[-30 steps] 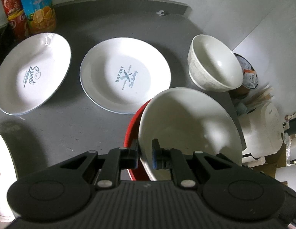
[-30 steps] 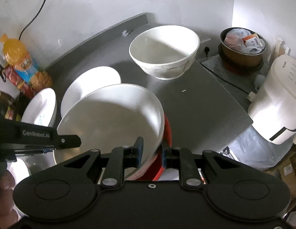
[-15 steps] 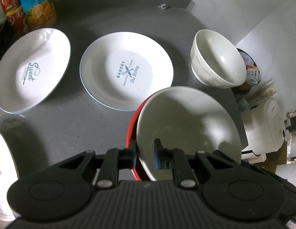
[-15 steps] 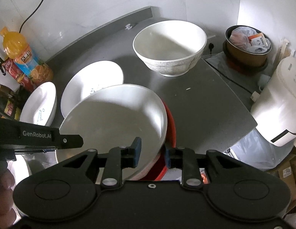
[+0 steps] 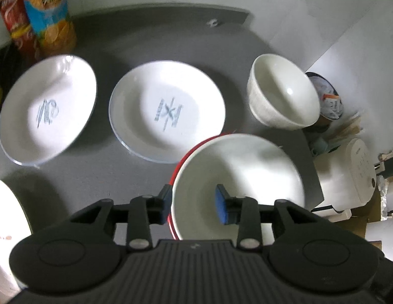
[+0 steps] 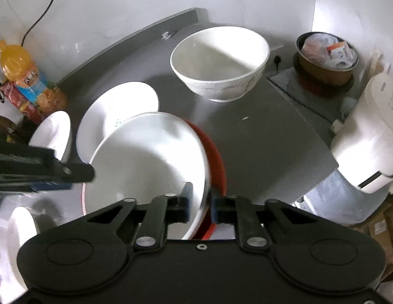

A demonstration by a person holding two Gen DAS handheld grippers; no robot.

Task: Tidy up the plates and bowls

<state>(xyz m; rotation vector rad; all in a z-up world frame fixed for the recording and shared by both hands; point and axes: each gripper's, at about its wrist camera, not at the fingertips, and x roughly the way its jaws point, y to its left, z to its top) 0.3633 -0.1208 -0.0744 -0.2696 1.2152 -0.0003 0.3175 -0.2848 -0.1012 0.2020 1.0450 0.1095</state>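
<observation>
A bowl point(image 5: 237, 177), white inside and red outside, is held over the grey counter point(image 5: 95, 174). My left gripper point(image 5: 194, 207) stands open astride the bowl's near-left rim, one blue pad outside and one inside, neither pressing it. In the right wrist view my right gripper point(image 6: 201, 204) is shut on the near-right rim of the same bowl point(image 6: 145, 167), with the left gripper's body point(image 6: 44, 169) at the left. A deep white bowl point(image 5: 282, 96) point(image 6: 219, 63) stands upright at the back right. Two white printed plates point(image 5: 168, 111) point(image 5: 47, 109) lie side by side on the counter.
Drink bottles point(image 5: 49, 17) stand at the back left by the wall. Another white dish point(image 5: 3, 215) pokes in at the left edge. Off the counter's right edge sit a white rice cooker point(image 6: 369, 139) and a brown bin point(image 6: 325, 58) full of rubbish.
My left gripper has opened and let go of the bowl's rim. The right gripper stays shut on the rim, and the bowl has shifted slightly.
</observation>
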